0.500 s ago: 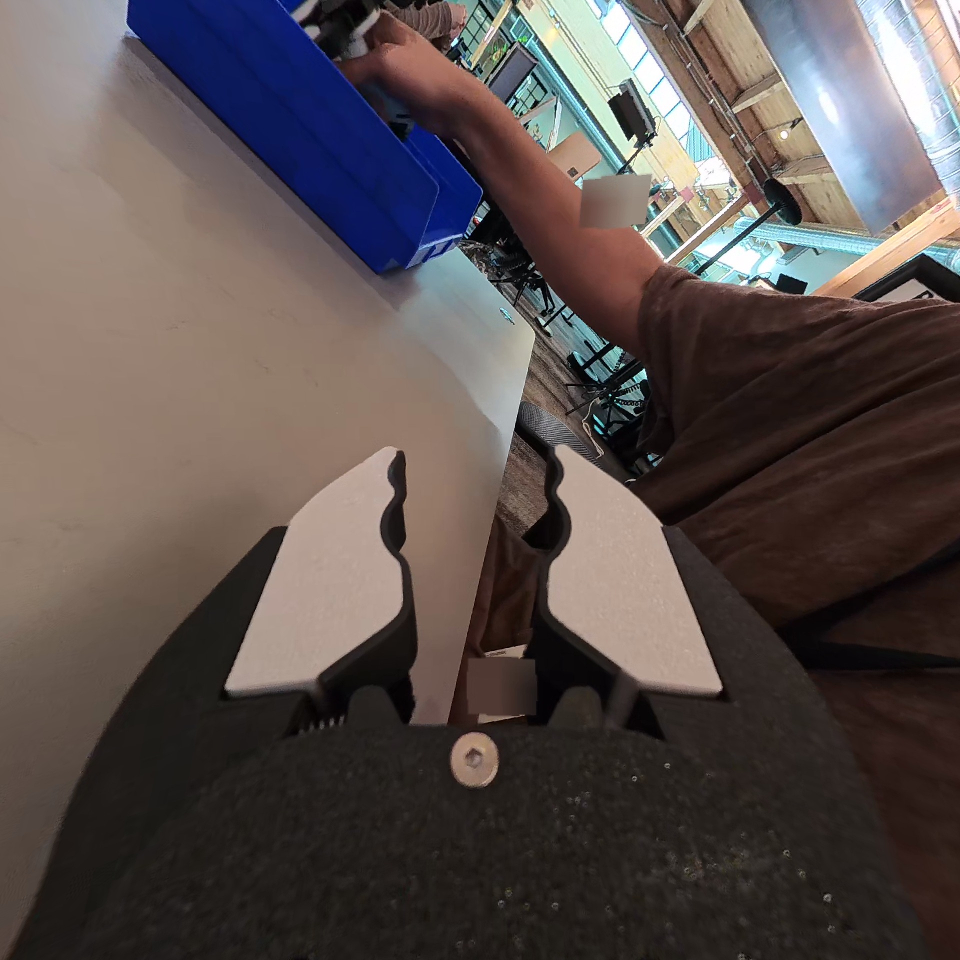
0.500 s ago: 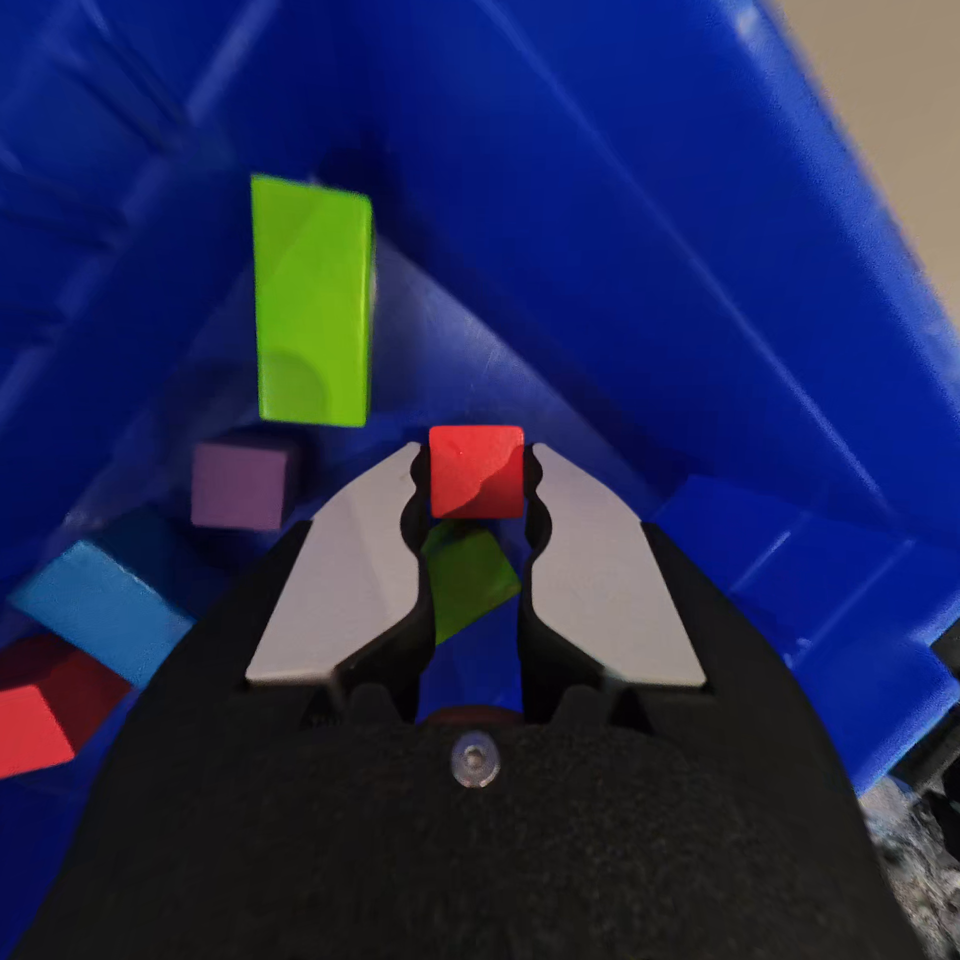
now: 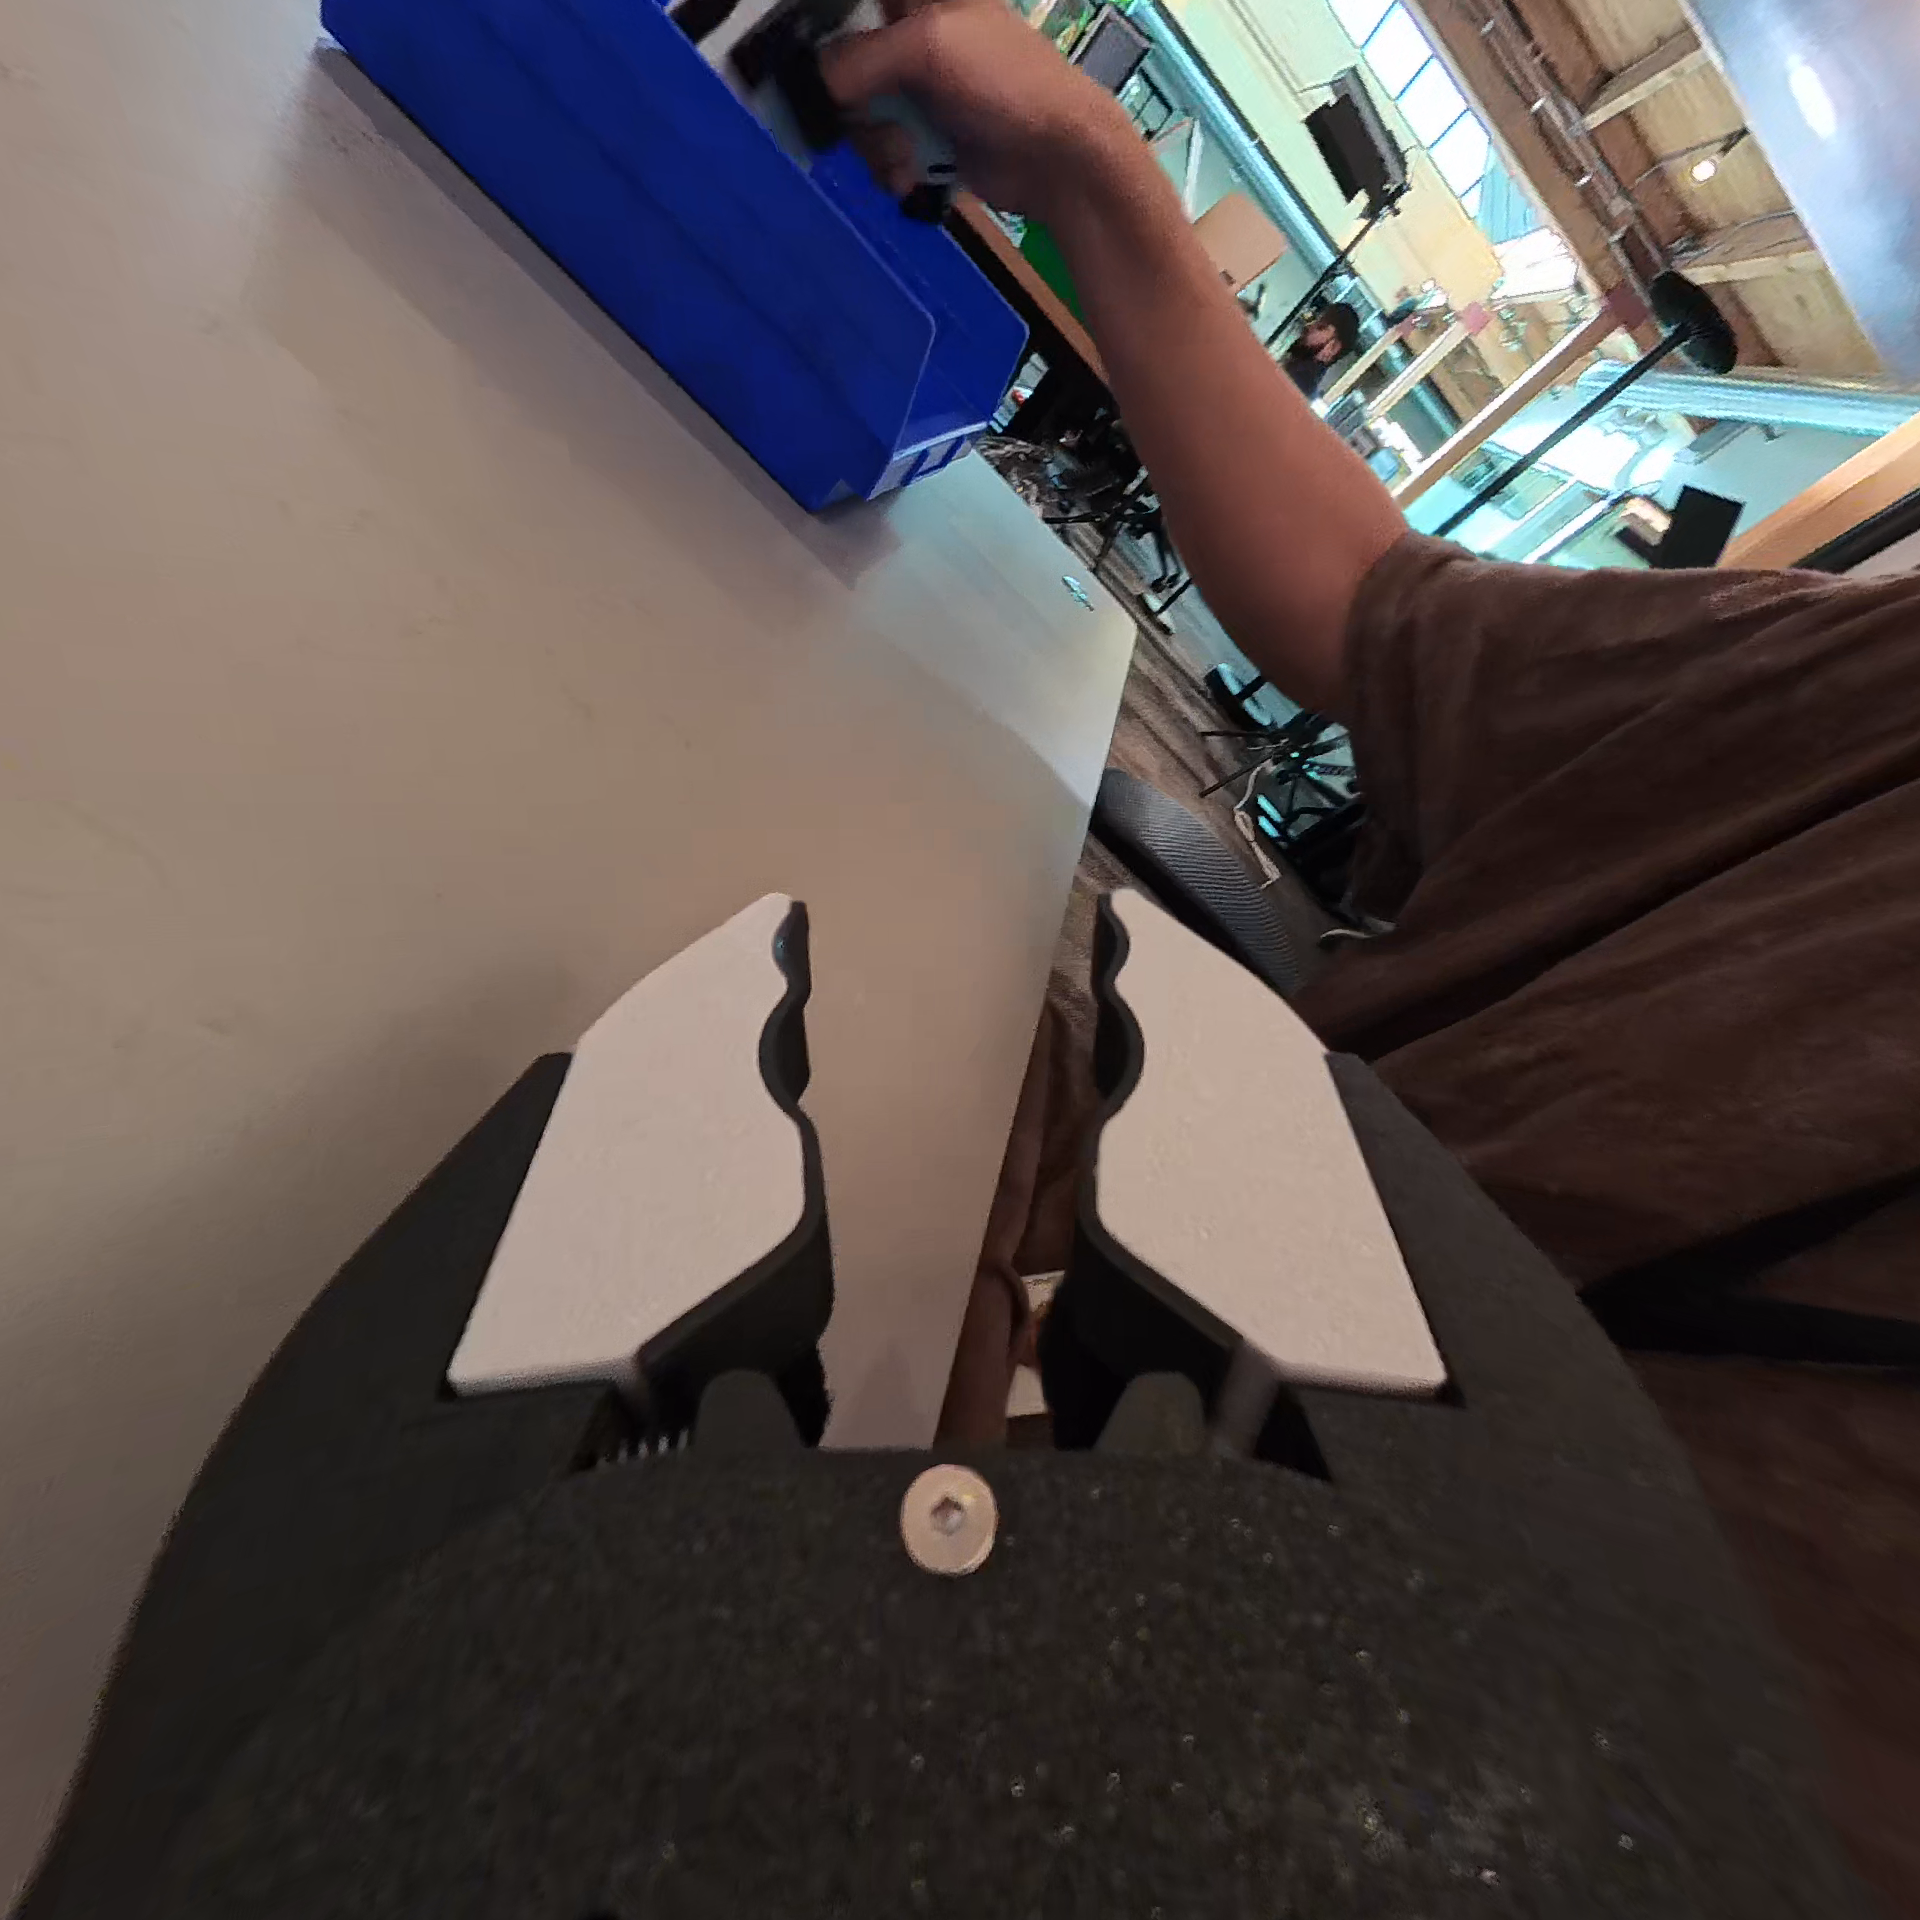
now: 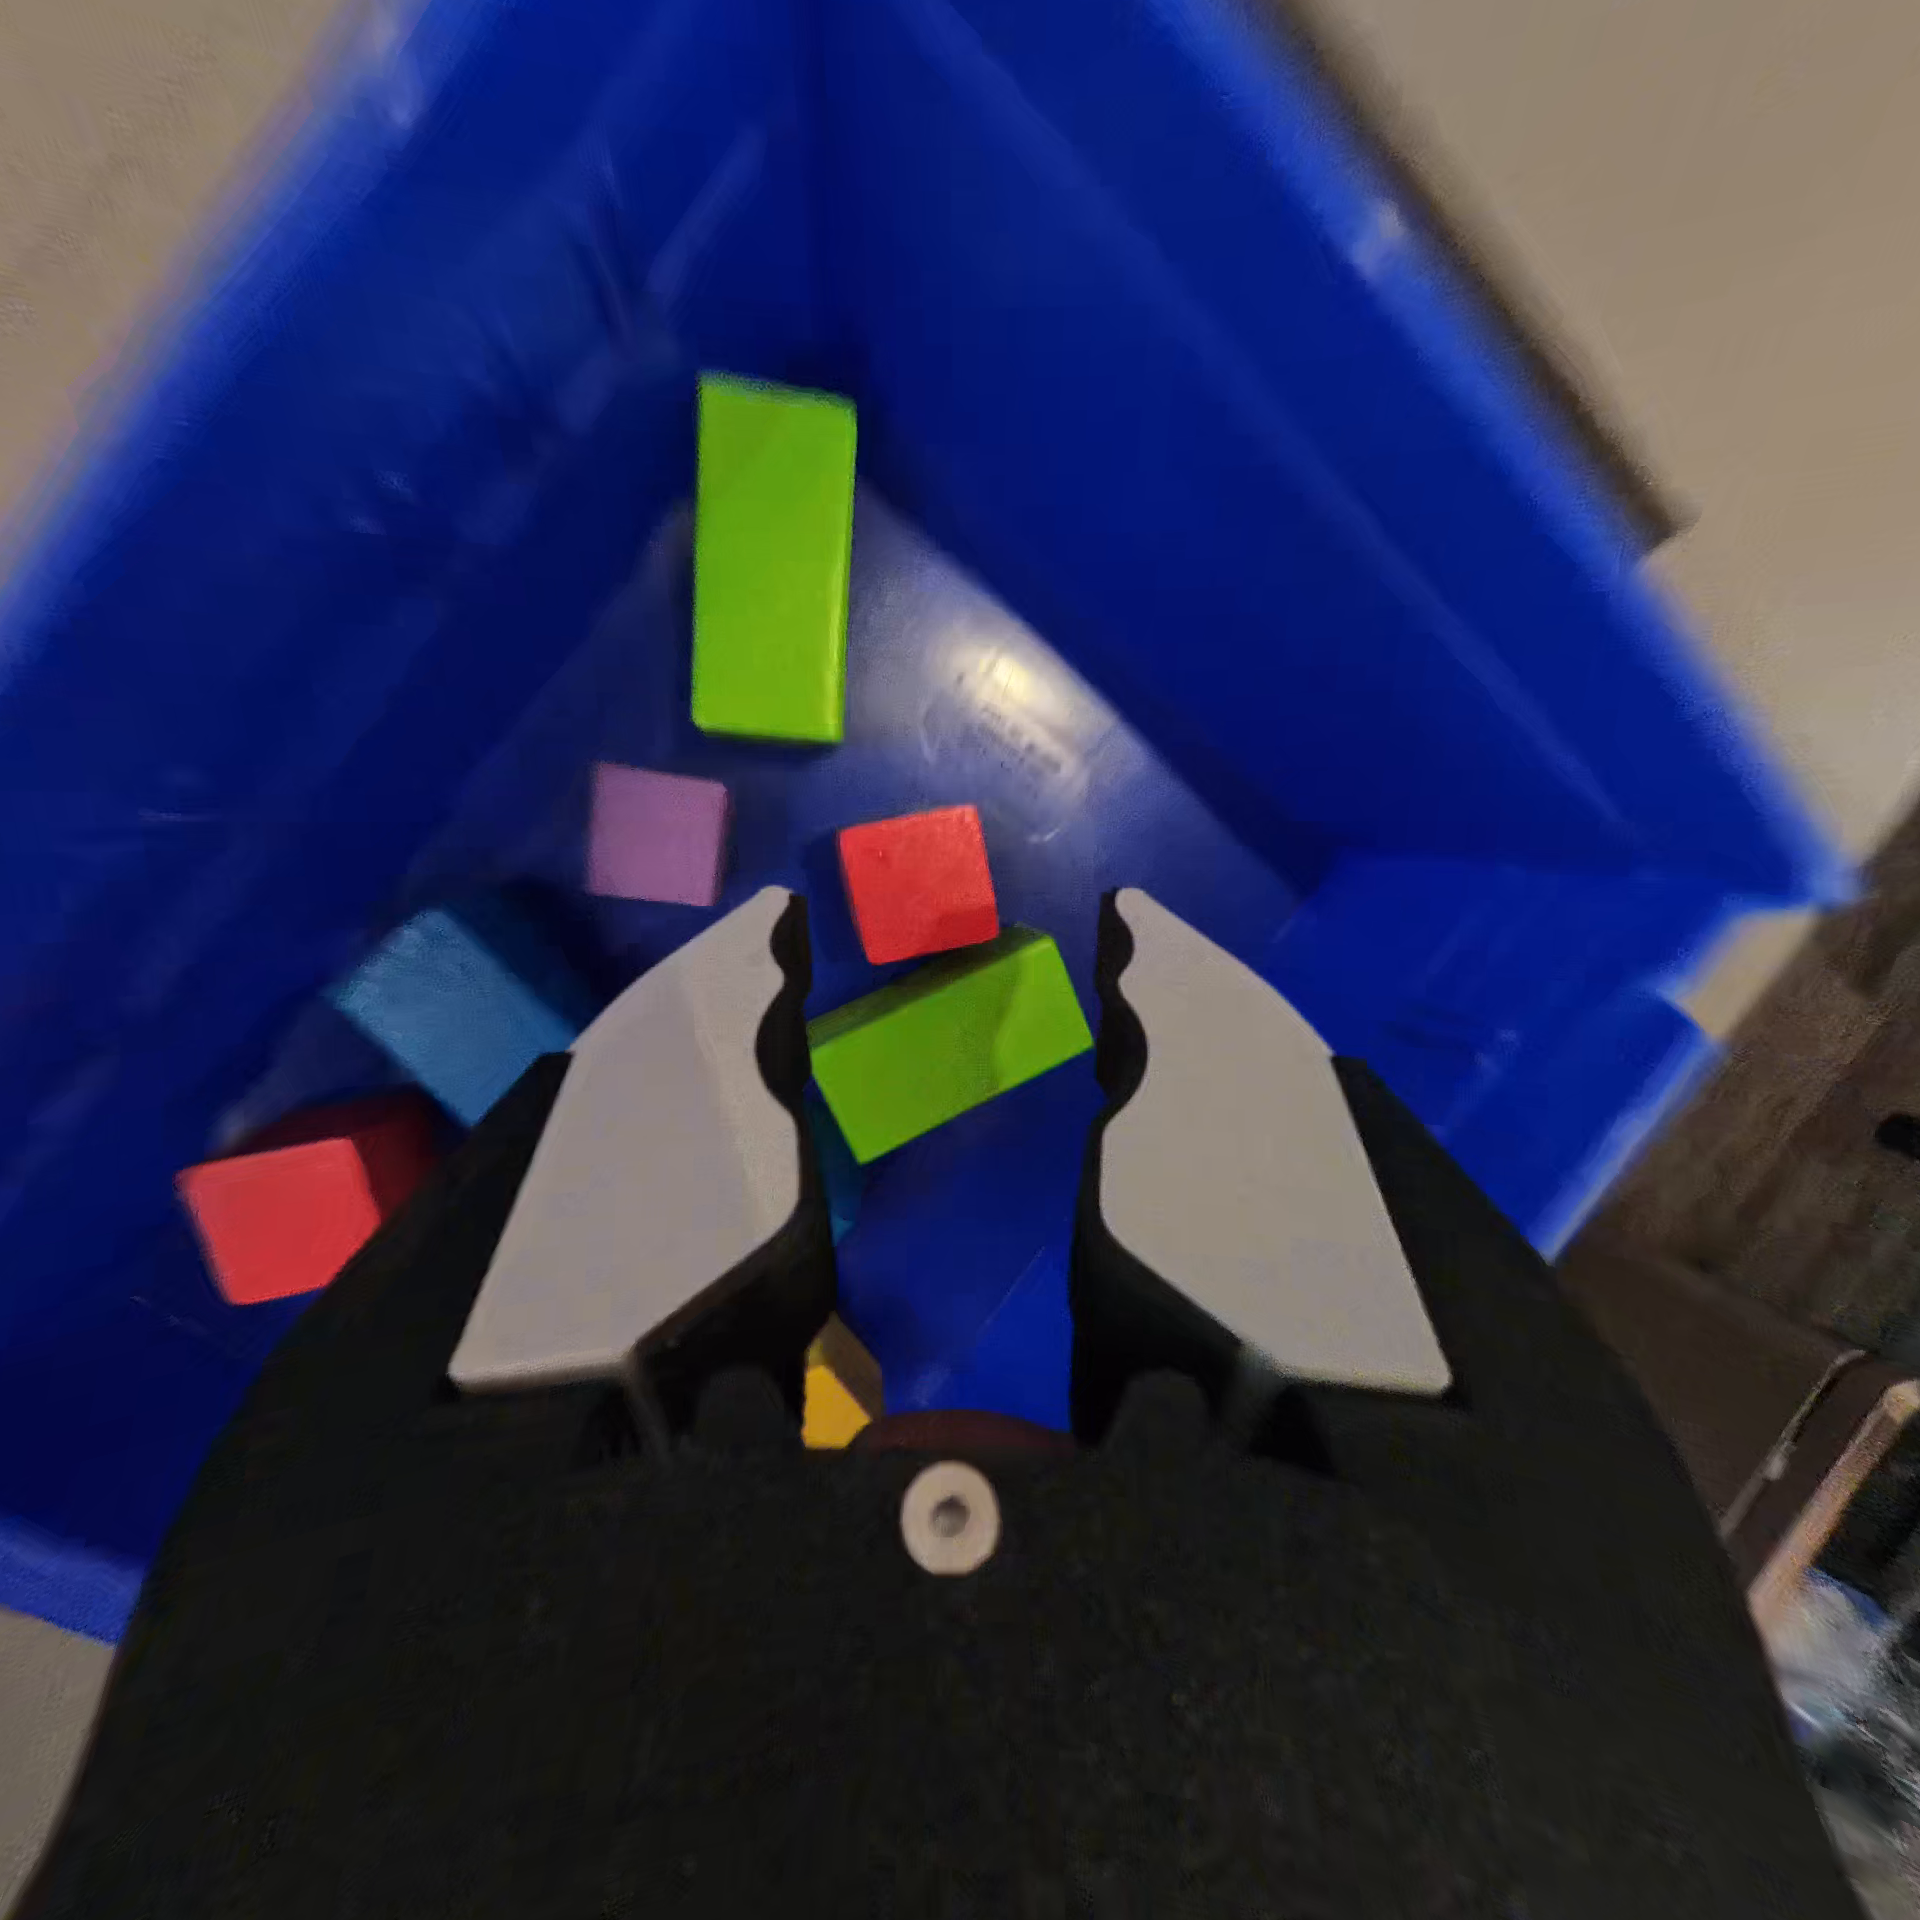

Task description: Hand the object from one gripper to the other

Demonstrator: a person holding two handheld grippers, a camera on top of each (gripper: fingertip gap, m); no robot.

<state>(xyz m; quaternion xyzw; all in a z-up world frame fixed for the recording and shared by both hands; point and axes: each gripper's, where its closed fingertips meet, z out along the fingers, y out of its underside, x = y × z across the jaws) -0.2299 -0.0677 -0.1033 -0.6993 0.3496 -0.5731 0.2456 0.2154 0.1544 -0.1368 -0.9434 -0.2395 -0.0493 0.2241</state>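
No handover yet: right gripper (image 4: 951, 925) and left gripper (image 3: 945, 935) gape wide, empty; small red wooden cube (image 4: 916, 883) lies in blue plastic bin (image 4: 1299, 540).

My pale tabletop (image 3: 416, 623) runs to its edge, with dark wood floor (image 3: 1153, 696) beyond and a black mesh chair back (image 3: 1205, 883) just past it. Farther off, bright windows (image 3: 1434, 94) light the room under exposed timber ceiling beams (image 3: 1662, 83), and a dark monitor (image 3: 1351, 145) stands on a pole.
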